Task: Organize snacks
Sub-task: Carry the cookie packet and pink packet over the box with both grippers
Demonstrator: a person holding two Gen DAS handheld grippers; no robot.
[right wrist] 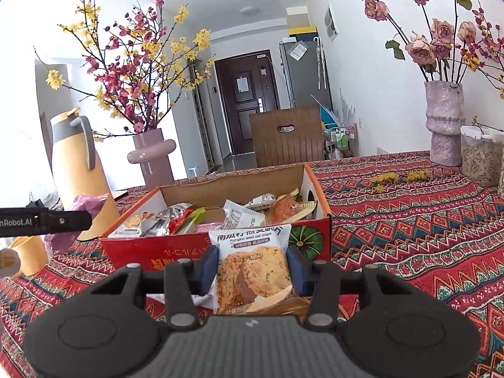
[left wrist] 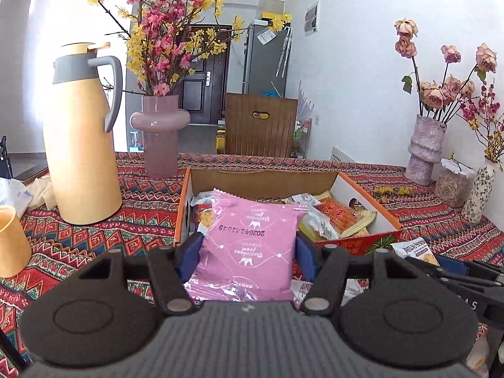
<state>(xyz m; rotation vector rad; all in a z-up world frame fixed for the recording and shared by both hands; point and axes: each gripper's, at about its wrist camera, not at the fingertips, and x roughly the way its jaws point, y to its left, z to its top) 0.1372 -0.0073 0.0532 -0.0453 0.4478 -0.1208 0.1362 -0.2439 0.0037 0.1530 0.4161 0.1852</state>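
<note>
My left gripper (left wrist: 249,245) is shut on a pink snack packet (left wrist: 249,245) and holds it just in front of the open cardboard snack box (left wrist: 264,180). The box holds several wrapped snacks (left wrist: 337,217). My right gripper (right wrist: 252,263) is shut on a white oat-crisp packet (right wrist: 252,271) showing cookies, held before the red front wall of the same box (right wrist: 141,252). The right gripper's packet also shows at the right of the left wrist view (left wrist: 412,250). The left gripper's arm (right wrist: 44,220) and pink packet (right wrist: 88,201) show at the left of the right wrist view.
A yellow thermos jug (left wrist: 82,138) and pink vase of blossoms (left wrist: 160,135) stand left of the box. A yellow cup (left wrist: 9,239) sits at the near left. Vases with dried roses (right wrist: 444,123) and a jar (right wrist: 478,157) stand at the right on the patterned tablecloth (right wrist: 409,220).
</note>
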